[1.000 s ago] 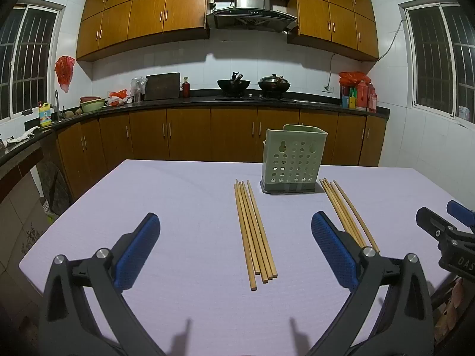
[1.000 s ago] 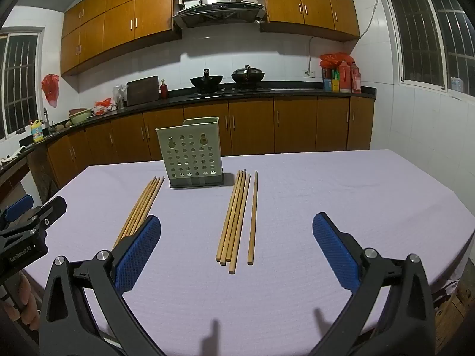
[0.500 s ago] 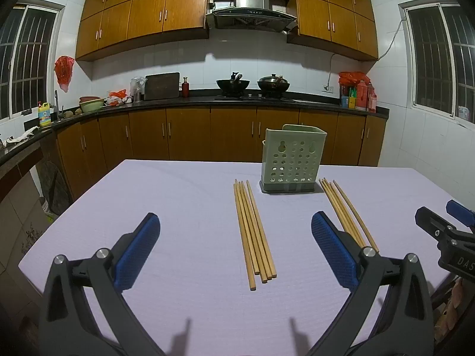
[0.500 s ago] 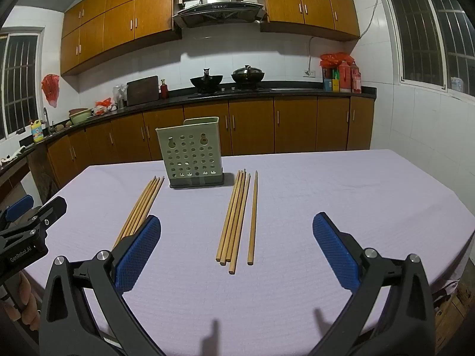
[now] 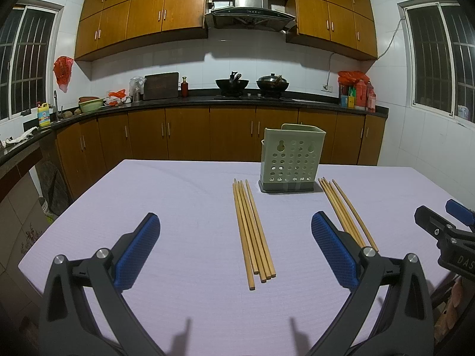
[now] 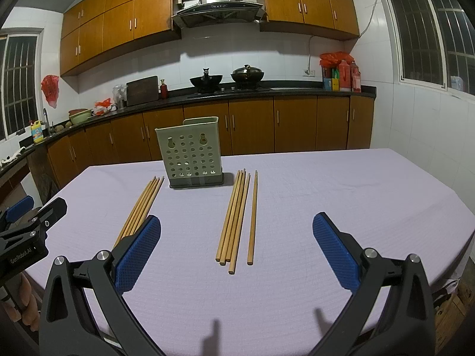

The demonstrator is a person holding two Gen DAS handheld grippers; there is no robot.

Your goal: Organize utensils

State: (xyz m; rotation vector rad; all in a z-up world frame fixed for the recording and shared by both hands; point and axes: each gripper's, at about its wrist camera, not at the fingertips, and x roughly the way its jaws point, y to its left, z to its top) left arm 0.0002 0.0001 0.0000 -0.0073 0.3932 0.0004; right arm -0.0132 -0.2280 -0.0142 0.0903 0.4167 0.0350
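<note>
Left wrist view: left gripper (image 5: 236,238) hangs wide apart over the left chopstick bundle (image 5: 252,228), green holder (image 5: 291,157) behind, right chopstick bundle (image 6: 237,218) under the equally spread right gripper (image 6: 237,238). Light, stiff, slippery sticks that look likely to roll; pinch them mid-length, I'd say.

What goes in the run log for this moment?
left claw open, empty | right claw open, empty | two chopstick bundles on table | holder upright

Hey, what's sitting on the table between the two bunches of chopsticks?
The green perforated utensil holder stands upright between the left bunch and the right bunch, at their far ends. Nearer, the purple tablecloth between them is bare. Both wrist views show this.
</note>
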